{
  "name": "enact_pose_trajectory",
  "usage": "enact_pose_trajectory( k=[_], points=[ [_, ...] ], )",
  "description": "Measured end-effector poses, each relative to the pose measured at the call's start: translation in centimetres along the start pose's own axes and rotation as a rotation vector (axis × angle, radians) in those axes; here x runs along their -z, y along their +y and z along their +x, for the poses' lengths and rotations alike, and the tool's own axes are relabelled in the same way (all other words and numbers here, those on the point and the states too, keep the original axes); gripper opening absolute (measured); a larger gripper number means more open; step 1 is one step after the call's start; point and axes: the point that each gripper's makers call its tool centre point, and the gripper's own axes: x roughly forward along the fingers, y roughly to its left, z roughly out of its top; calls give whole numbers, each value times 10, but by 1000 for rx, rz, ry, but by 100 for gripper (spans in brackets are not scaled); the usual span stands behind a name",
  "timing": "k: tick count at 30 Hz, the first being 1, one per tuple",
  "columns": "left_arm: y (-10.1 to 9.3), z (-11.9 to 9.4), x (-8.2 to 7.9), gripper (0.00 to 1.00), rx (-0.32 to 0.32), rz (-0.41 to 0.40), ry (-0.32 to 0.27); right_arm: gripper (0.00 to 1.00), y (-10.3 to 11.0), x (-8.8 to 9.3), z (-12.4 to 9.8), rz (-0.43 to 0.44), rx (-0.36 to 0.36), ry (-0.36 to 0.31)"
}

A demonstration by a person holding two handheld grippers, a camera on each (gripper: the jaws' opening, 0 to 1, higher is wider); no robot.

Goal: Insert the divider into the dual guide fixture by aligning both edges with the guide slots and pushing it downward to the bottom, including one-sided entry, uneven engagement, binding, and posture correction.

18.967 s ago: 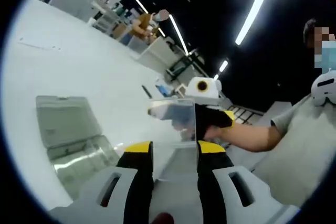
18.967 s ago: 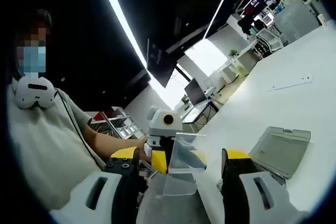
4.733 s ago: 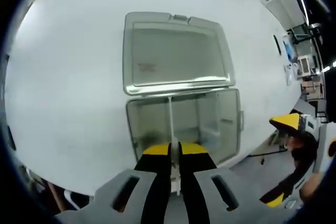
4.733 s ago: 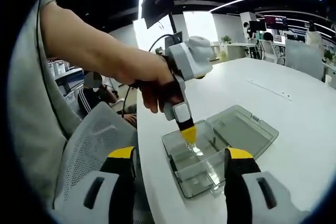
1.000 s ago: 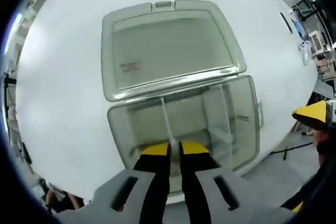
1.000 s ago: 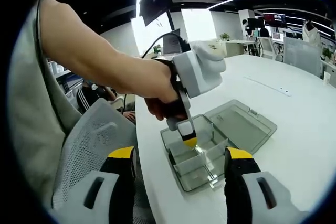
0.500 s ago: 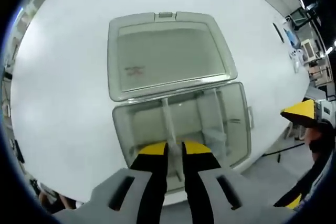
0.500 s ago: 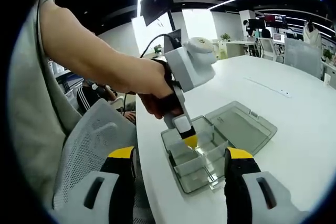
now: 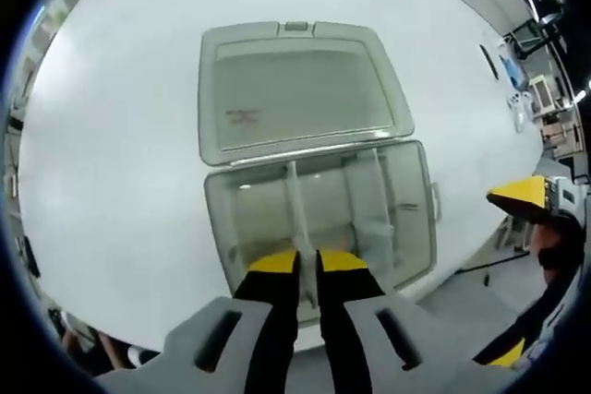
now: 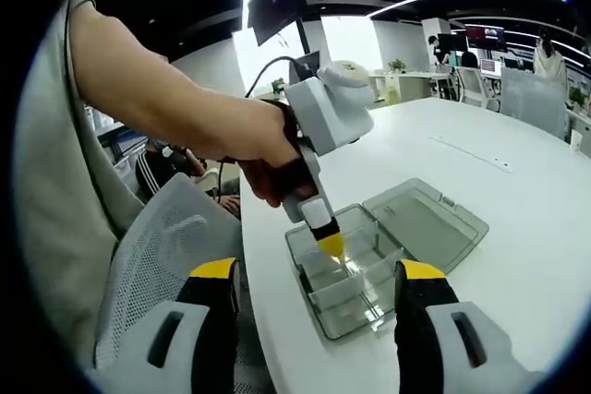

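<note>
We press the divider (image 9: pixel 297 205) straight down with even force on both edges, so neither binds in the slots of the clear box (image 9: pixel 416 219). The left gripper (image 9: pixel 307 269), clamped on the divider's top edge, points down into the box; the right gripper (image 10: pixel 314 274) hangs spread and empty beside the table (image 10: pixel 517 200).
</note>
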Motion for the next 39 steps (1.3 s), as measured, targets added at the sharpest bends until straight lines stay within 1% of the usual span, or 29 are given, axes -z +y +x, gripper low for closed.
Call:
enact_pose_trajectory(
  k=[11, 14, 22, 25, 28, 29, 30, 32, 34, 37, 38, 39],
  points=[
    [-2, 1, 2, 0, -21, 12, 11, 66, 0, 0, -2, 0, 6, 0],
    [-3, 1, 2, 0, -29, 31, 12, 66, 1, 0, -2, -2, 6, 0],
    [-2, 2, 2, 0, -17, 37, 2, 66, 4, -2, -3, -9, 7, 0],
    [-1, 3, 1, 0, -2, 40, -7, 66, 5, -2, -3, -10, 7, 3],
    [-1, 2, 0, 3, 28, 35, -14, 66, 7, -3, -5, -16, 6, 5],
    [-1, 2, -1, 4, 38, 40, -22, 66, 7, -3, -5, -17, 5, 7],
    [0, 1, -3, 6, 41, 52, -44, 66, 7, -3, -6, -17, 5, 8],
    [-2, -1, -2, 13, 51, 40, -54, 66, 7, -4, -8, -20, 6, 10],
    [-4, -2, 0, 14, 80, 26, -61, 66, 7, -4, -9, -23, 8, 13],
    [-4, -7, -3, 20, 95, 33, -108, 67, 6, -4, -11, -25, 9, 17],
    [-3, -9, -2, 22, 100, 29, -113, 67, 6, -4, -12, -25, 9, 17],
    [-4, -13, -3, 22, 111, 28, -141, 67, 6, -4, -12, -28, 9, 20]
  ],
)
